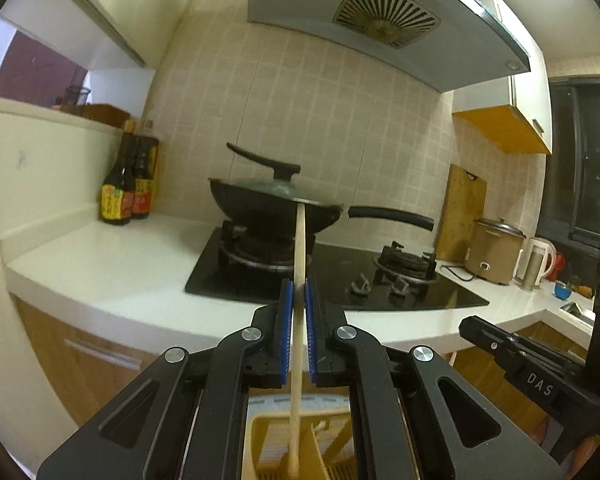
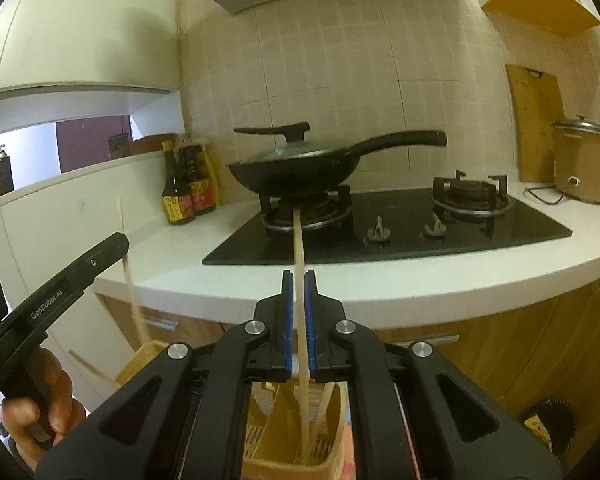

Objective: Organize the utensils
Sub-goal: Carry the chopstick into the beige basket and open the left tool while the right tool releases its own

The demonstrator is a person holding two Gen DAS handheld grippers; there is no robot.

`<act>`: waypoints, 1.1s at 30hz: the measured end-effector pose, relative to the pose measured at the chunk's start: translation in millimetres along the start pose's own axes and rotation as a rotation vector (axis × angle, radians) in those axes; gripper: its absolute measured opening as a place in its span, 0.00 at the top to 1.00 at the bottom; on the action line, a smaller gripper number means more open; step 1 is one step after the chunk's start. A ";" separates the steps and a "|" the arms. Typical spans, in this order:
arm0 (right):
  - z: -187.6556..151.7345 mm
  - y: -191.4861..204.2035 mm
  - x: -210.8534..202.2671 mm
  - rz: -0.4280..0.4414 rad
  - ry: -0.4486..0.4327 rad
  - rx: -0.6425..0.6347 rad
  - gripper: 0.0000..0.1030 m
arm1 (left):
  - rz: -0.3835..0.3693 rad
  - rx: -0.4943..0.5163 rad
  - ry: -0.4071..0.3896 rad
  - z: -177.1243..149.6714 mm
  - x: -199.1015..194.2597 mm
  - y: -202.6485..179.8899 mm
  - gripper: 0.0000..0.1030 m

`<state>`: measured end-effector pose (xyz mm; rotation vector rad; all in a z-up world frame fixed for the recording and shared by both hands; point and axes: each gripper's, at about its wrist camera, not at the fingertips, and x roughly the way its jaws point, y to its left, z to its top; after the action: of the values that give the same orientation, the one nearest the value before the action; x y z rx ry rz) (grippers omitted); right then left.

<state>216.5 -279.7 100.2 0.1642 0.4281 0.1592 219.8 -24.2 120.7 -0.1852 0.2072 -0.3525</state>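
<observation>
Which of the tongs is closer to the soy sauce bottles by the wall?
Left, by my judgement. The left tongs face the counter nearer the soy sauce bottles; the right tongs sit farther along, facing the stove.

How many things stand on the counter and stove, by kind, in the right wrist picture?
Sauce bottles: 2
Pan with lid: 1
Cutting board: 1
Rice cooker: 1
Total: 5
</observation>
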 end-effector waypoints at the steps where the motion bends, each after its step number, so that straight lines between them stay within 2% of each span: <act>1: -2.0 -0.9 -2.6 0.006 0.012 0.002 0.96 | -0.008 -0.010 0.010 -1.6 -3.2 2.1 0.95; 4: -7.6 -4.7 -10.0 0.021 0.044 0.021 0.95 | -0.015 -0.032 0.039 -7.5 -15.2 8.5 0.86; 6: -11.9 -7.6 -18.2 0.040 0.078 0.037 0.91 | -0.019 -0.038 0.060 -10.1 -25.8 11.3 0.62; 9: -18.2 -7.8 -32.9 0.044 0.108 0.036 0.74 | -0.034 -0.042 0.075 -10.8 -43.5 13.9 0.54; 10: -21.6 -7.0 -41.3 0.041 0.116 0.033 0.65 | -0.044 -0.044 0.083 -11.2 -49.8 14.5 0.52; 11: -24.6 -6.5 -49.2 0.038 0.120 0.032 0.59 | -0.057 -0.050 0.091 -11.8 -59.2 16.4 0.46; 12: -26.9 -5.9 -56.1 0.033 0.124 0.031 0.59 | -0.061 -0.055 0.093 -12.5 -65.7 17.3 0.39; 19: -49.4 6.1 -105.0 -0.001 0.198 -0.016 0.59 | -0.086 -0.061 0.142 -28.8 -119.7 20.9 0.37; 25: -82.4 13.2 -134.5 -0.033 0.300 -0.018 0.59 | -0.090 -0.040 0.207 -62.6 -155.4 17.9 0.37; 28: -99.4 8.6 -141.8 -0.032 0.348 0.017 0.59 | -0.097 -0.036 0.262 -82.9 -164.5 15.9 0.38; 33: -146.9 -2.1 -143.5 -0.052 0.495 0.075 0.59 | -0.111 -0.020 0.421 -121.5 -162.3 9.6 0.42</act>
<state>25.5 -290.4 25.3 0.1868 0.9317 0.1323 45.7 25.6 29.0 -0.1409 0.6176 -0.4988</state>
